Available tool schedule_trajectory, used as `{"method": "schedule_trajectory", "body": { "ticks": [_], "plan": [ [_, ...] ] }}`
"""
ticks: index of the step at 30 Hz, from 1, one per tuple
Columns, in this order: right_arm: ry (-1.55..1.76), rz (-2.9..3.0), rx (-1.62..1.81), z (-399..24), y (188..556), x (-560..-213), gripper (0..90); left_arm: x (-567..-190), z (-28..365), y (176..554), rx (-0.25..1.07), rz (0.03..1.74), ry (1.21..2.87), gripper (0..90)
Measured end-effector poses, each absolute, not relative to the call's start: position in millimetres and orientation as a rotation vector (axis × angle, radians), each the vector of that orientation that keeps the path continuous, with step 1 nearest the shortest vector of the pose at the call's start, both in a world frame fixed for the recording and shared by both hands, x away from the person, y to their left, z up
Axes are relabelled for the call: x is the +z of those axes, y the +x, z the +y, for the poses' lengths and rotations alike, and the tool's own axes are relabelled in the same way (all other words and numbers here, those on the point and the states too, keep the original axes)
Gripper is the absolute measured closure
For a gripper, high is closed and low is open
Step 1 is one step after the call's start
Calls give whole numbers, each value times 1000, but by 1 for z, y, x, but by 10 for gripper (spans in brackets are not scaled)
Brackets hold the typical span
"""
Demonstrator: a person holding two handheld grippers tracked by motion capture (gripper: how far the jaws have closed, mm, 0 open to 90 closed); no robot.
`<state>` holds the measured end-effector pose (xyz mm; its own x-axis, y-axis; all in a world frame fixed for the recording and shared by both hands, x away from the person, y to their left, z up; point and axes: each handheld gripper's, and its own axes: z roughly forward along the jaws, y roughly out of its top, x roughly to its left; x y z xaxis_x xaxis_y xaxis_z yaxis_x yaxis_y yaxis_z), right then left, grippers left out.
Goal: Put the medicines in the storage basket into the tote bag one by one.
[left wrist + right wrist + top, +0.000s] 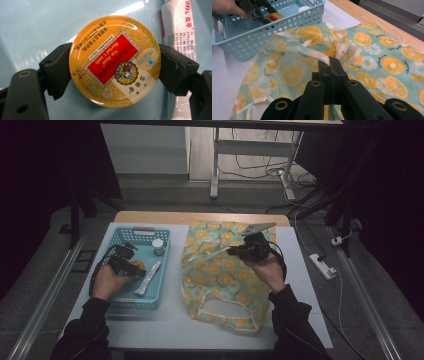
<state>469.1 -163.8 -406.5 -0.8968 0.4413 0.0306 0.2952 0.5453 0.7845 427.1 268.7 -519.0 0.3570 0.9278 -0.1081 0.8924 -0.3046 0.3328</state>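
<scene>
Holding a round yellow candy tin between the jaws of my left gripper, I see both pads set against its rim, one at each side; it carries a red label and lies flat on the pale blue floor of the basket. Just beyond the tin, at the upper right of the left gripper view, lies a white sachet with red print. From above, my left hand rests in the basket's near half, and the sachet lies slanted just right of the gripper. Farther back in the basket stands a small jar with a white lid.

My right gripper is clamped tight on a pale strap of the fruit-print bag, with the jaws pressed together and the strap pinched at their tips. The bag lies spread on the white tabletop just right of the basket, its looped handle toward me. My right hand sits over the bag's far half. Beyond the bag, the basket shows in the right gripper view, with my other gripper inside it at the tin.
</scene>
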Motion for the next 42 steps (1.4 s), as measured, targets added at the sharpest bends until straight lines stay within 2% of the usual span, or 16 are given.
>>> {"method": "schedule_trajectory", "body": {
  "ticks": [6,17,42],
  "plan": [
    [619,2602,1283,-164,468,-406,900,-513,268,426,194,1584,2278,201],
    [616,2595,1289,-165,468,-405,900,-495,267,421,198,1504,2208,202],
    [618,2577,1302,-166,468,-404,900,-449,239,382,259,1254,2134,202]
  ]
}}
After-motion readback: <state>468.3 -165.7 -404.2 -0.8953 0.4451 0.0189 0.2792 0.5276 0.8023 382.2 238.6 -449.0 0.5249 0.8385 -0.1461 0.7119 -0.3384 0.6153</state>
